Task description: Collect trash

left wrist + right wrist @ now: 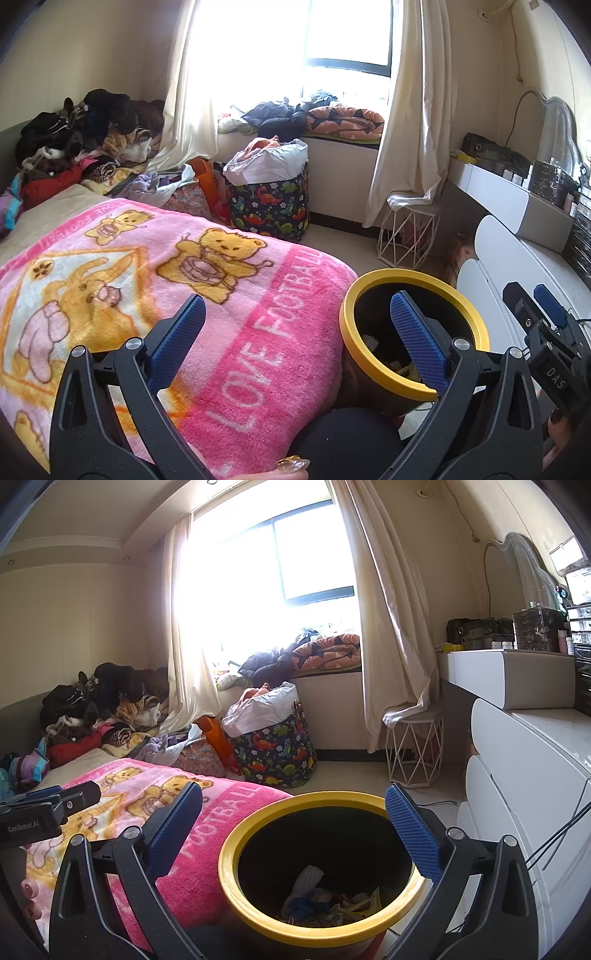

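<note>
A black trash bin with a yellow rim (pixel 236 834) stands beside the bed, holding crumpled paper and wrappers (pixel 325 901). My right gripper (pixel 295 823) hovers open above the bin's mouth with nothing between its fingers. The same bin's yellow rim (pixel 347 325) shows at lower right in the left wrist view. My left gripper (pixel 299 325) is open and empty, spanning the edge of the pink teddy-bear blanket (pixel 122 266) and the bin. The right gripper (pixel 543 310) appears at the far right of that view.
The bed holds a pile of clothes (pixel 81 129) at its far end. A dinosaur-print laundry bag (pixel 277 746) and a white wire stool (pixel 413 746) stand on the floor by the window. White drawers (pixel 524 794) and a cluttered vanity (pixel 509 664) line the right side.
</note>
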`<state>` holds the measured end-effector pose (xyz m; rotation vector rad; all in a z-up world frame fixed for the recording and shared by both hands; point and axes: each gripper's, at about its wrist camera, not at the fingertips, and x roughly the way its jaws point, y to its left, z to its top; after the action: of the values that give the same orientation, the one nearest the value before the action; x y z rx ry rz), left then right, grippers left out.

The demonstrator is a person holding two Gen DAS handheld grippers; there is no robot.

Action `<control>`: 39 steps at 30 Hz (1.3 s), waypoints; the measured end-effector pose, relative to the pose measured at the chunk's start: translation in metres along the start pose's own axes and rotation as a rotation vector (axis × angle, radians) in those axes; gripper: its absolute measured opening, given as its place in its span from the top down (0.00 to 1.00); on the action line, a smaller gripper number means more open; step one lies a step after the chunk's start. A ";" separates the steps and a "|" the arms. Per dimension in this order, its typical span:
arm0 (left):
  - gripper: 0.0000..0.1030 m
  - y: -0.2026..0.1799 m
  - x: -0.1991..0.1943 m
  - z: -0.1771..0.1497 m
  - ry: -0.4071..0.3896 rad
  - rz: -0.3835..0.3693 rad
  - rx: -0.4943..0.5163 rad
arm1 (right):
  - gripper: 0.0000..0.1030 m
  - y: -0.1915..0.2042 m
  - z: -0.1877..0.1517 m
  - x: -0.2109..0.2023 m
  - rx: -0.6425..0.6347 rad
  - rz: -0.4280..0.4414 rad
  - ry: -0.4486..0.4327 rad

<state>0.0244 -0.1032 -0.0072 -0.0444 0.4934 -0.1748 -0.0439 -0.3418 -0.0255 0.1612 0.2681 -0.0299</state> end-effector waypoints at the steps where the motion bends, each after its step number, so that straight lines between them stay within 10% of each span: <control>1: 0.11 -0.001 0.000 0.000 -0.001 0.001 -0.001 | 0.06 0.000 0.000 0.000 0.000 0.000 0.000; 39: 0.11 -0.001 -0.001 0.000 -0.006 -0.003 0.001 | 0.06 -0.014 0.001 0.000 0.006 -0.009 -0.003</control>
<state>0.0234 -0.1036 -0.0070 -0.0445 0.4876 -0.1777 -0.0445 -0.3556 -0.0264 0.1663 0.2661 -0.0400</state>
